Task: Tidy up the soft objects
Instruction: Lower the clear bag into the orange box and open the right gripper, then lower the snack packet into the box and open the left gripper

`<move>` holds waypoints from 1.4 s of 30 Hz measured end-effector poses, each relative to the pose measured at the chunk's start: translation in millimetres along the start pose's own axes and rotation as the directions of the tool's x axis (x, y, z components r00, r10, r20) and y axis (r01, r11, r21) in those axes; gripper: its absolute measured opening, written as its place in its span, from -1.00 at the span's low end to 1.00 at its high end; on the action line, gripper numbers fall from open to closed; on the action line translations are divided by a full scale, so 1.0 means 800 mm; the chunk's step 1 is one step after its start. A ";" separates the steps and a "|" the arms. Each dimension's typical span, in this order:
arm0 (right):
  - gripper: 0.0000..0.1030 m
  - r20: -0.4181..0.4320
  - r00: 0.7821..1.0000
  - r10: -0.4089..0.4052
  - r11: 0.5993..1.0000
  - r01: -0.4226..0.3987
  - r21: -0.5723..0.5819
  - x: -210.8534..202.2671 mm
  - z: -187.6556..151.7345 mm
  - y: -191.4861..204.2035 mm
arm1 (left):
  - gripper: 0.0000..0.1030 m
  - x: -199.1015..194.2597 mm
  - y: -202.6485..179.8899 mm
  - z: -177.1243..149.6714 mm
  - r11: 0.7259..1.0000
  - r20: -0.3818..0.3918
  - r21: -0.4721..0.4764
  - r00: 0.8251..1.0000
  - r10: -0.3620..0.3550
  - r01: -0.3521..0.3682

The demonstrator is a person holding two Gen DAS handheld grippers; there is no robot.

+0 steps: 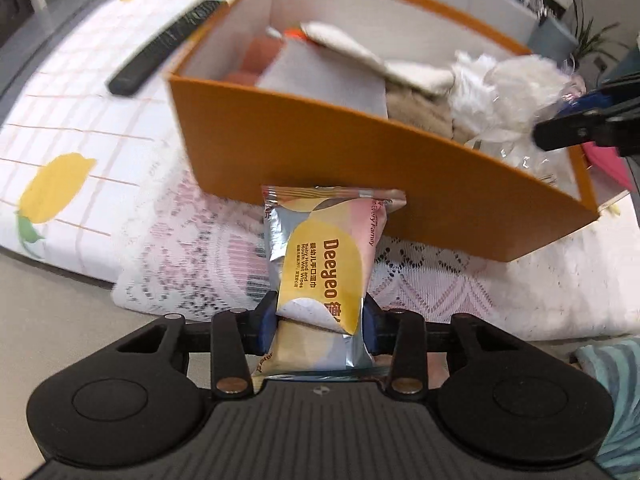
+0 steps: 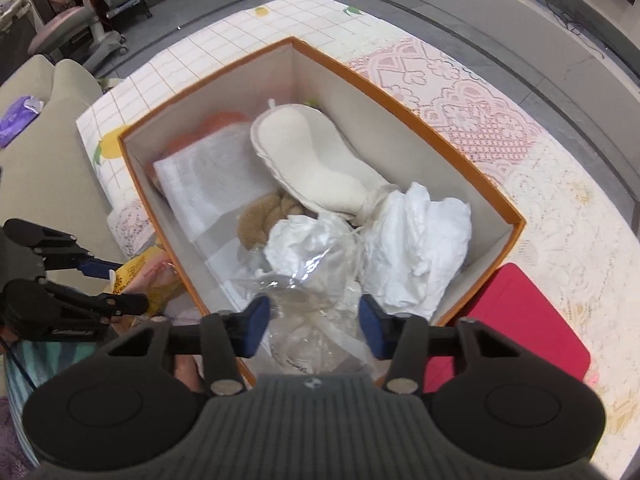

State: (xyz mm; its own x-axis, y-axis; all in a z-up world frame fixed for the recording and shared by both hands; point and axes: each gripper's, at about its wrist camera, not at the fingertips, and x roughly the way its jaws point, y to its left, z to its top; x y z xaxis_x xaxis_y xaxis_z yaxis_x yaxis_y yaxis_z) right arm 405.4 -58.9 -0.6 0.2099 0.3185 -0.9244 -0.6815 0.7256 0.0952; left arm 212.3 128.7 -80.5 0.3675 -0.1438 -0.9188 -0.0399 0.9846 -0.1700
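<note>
Two jaws of my left gripper (image 1: 320, 322) are clamped on a Deeyeo wet wipes pack (image 1: 326, 264), held just outside the near wall of the orange box (image 1: 360, 168), above the lace cloth (image 1: 192, 256) on the bench. My right gripper (image 2: 314, 330) hangs over the box's near end, jaws apart around a crinkled clear plastic bag (image 2: 316, 316), pads not pressing it. Inside lie a cream insole (image 2: 304, 164), white cloth (image 2: 416, 248) and brown plush (image 2: 260, 216); a remote control (image 1: 160, 48) lies beside the box
</note>
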 end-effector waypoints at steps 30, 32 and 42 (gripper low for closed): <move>-0.12 0.049 0.998 -0.039 0.999 0.039 0.018 -0.024 -0.035 0.004 | -0.09 -0.046 -0.076 0.153 0.978 0.170 0.207 0.985 -0.030 -0.006; -0.08 0.059 0.998 -0.038 0.999 0.036 0.020 -0.026 -0.037 0.005 | -0.09 -0.034 -0.078 0.158 0.974 0.124 0.228 0.992 -0.020 -0.009; -0.08 0.052 0.999 -0.012 0.997 0.009 0.071 -0.009 -0.042 -0.004 | -0.05 0.023 -0.081 0.152 0.962 -0.033 0.273 0.999 0.016 -0.006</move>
State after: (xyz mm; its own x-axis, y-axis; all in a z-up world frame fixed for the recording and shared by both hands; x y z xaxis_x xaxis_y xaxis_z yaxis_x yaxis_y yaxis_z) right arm 383.0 -83.8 -6.9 0.2545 0.3408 -0.9050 -0.6281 0.7698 0.1133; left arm 334.6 74.6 -43.0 0.3364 -0.1315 -0.9325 0.2131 0.9752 -0.0607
